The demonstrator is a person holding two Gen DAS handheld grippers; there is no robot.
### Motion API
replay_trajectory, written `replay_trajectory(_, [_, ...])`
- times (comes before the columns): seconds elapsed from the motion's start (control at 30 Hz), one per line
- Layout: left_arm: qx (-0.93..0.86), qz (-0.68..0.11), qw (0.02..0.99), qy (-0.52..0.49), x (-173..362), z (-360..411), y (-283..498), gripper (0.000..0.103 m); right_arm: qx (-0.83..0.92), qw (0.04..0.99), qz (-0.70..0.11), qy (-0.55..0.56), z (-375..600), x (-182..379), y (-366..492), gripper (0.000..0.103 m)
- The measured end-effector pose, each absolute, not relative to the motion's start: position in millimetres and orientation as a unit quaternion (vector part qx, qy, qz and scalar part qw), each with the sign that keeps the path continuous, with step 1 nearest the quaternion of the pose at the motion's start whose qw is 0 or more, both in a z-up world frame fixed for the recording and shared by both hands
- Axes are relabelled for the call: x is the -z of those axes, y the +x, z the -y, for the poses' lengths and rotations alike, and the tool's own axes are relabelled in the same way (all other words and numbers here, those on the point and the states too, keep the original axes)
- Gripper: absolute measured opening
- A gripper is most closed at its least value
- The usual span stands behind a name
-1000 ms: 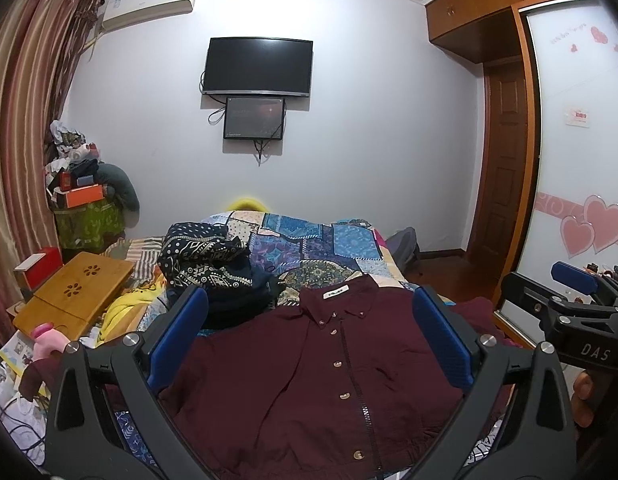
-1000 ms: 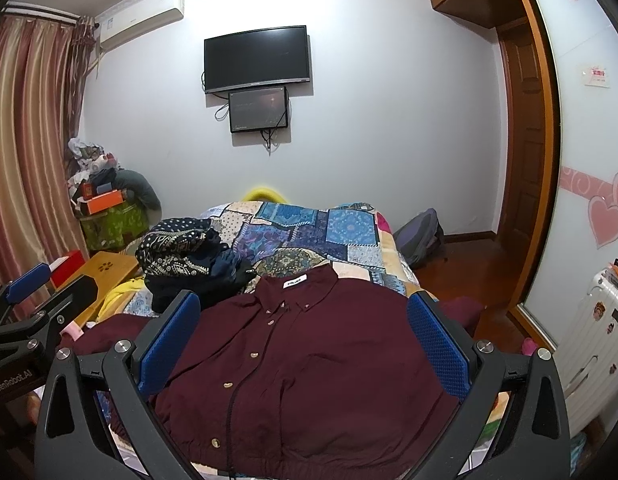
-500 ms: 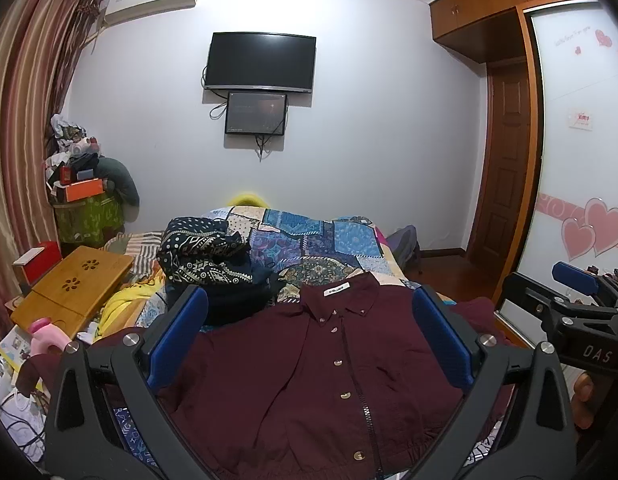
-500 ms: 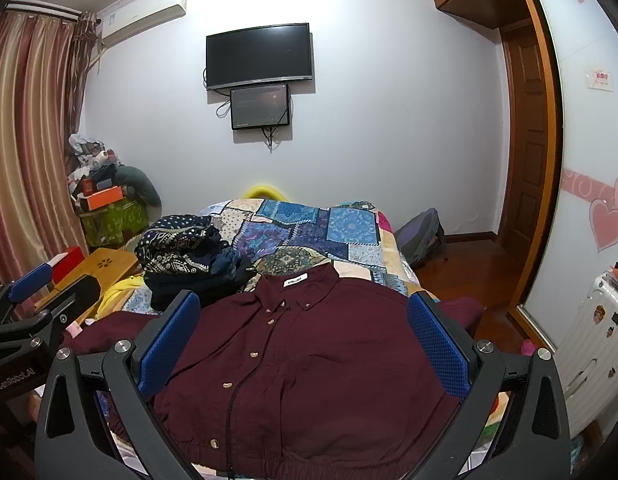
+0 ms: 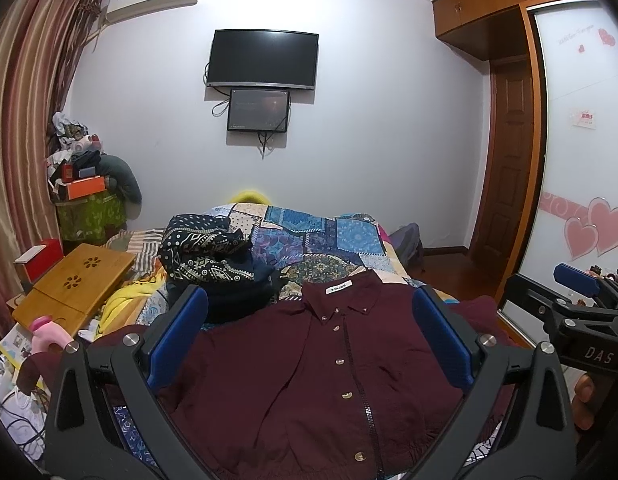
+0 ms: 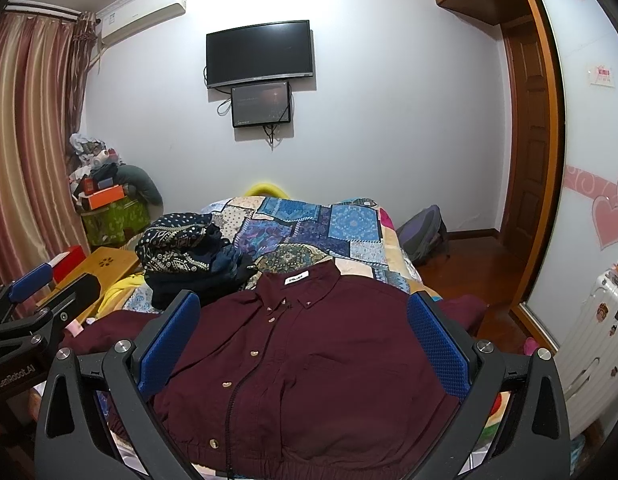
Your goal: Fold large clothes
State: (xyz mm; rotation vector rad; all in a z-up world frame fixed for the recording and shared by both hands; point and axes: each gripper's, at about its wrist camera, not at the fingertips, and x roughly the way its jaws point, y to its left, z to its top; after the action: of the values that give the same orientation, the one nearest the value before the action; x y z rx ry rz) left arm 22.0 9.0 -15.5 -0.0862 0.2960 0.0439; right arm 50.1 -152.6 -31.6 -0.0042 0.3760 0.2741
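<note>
White wall, mounted TV (image 5: 264,59), striped curtains (image 6: 29,128), wooden door (image 5: 513,152).

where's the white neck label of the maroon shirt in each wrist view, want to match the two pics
Left wrist view: the white neck label sits just right of centre, inside the collar of the maroon shirt, nearer the right finger.
Right wrist view: the label sits near centre, slightly left, at the collar top.
Shared landmark: the wall TV, above the label in both views.
</note>
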Motion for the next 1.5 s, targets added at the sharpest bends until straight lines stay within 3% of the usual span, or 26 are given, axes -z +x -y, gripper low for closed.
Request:
replay_trajectory(0.87, [-0.090, -0.159, 0.982, -0.053, 28.5, -50.4, 43.8, 0.103, -0.136, 0.964, -0.229, -0.001, 155.5, 47.4, 76.5, 0.103])
replay_trajectory(1.23, [-0.248, -0.168, 0.947, -0.115, 44.2, -174.1, 49.7, 0.103, -0.126, 0.951, -0.282, 0.001, 149.5, 65.9, 112.1, 0.103])
replay_trajectory(1.5, [-0.362, -0.214, 0.882, -0.211, 93.0, -292.9, 32.0, 0.103, -0.120, 0.938, -0.324, -0.014, 133.0, 79.1, 144.1, 0.103])
